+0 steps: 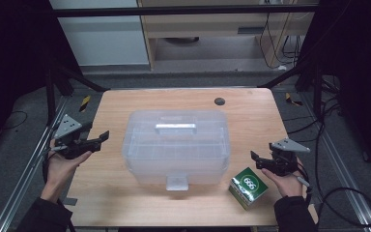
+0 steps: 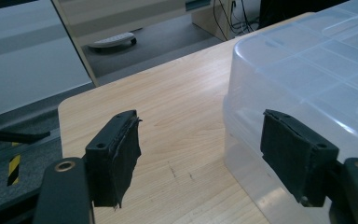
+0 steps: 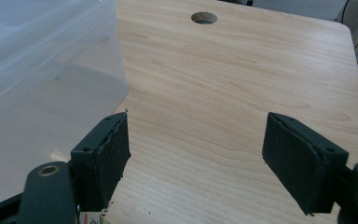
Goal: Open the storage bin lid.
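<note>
you hold both grippers, left gripper (image 1: pixel 104 137) and right gripper (image 1: pixel 254 155), spread empty beside the latched clear storage box (image 1: pixel 176 145), so next free its front latch (image 1: pixel 177 182)

This looks like a lab set up for recording, not a home. A bare wooden table (image 1: pixel 125 203) with a cable hole (image 1: pixel 219 101) at 1 o'clock stands inside a dark metal frame (image 1: pixel 183 10) whose struts cross at 12 o'clock and slant down at 10 and 2. Aluminium rails (image 1: pixel 24 174) run along the floor at 8 and 4 o'clock. Yellow-black hazard tape (image 1: pixel 84 103) marks the grey floor at 10 o'clock. Loose cables (image 1: pixel 352 193) trail at 3 to 4 o'clock, more hang by a plain wooden cabinet (image 1: pixel 207 24) at 12 to 1 o'clock.
</note>
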Tool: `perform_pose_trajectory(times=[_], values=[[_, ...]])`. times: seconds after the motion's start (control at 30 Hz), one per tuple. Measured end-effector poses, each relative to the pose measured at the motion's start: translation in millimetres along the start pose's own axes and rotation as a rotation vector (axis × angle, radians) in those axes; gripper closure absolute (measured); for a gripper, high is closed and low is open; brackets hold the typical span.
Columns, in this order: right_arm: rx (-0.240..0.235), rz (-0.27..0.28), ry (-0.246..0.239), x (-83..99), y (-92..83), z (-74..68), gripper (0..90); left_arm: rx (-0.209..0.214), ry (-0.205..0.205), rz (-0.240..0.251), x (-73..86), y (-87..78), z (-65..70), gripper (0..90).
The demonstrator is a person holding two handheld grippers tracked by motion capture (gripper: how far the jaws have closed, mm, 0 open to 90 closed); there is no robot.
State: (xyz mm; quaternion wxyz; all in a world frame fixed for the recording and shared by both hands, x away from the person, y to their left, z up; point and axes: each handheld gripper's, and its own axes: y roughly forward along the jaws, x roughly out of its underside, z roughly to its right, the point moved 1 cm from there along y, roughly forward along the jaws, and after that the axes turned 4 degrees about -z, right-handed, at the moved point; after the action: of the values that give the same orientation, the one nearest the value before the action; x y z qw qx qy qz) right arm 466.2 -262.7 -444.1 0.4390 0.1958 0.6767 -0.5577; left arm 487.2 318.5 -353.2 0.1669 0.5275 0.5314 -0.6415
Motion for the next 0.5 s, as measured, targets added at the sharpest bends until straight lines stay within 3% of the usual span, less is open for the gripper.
perform_pose_trajectory(times=[0.17, 0.2, 0.37, 0.5], values=[[-0.005, -0.016, -0.002, 1.2, 2.8, -0.6, 22.7, 0.013, 0.049, -0.024, -15.3, -0.6, 6.2, 26.8], [-0.005, -0.017, -0.004, 1.2, 2.8, -0.8, 22.6, 0.030, 0.075, -0.006, -19.1, 1.3, 6.4, 26.8], [-0.008, -0.011, -0.003, 0.2, 1.6, -1.0, 22.6, 0.025, 0.094, -0.032, -29.4, 0.8, 13.2, 27.0], [-0.008, -0.013, -0.006, 0.4, 1.4, -0.4, 22.6, 0.059, 0.143, -0.019, -44.8, -1.1, 21.2, 28.2]])
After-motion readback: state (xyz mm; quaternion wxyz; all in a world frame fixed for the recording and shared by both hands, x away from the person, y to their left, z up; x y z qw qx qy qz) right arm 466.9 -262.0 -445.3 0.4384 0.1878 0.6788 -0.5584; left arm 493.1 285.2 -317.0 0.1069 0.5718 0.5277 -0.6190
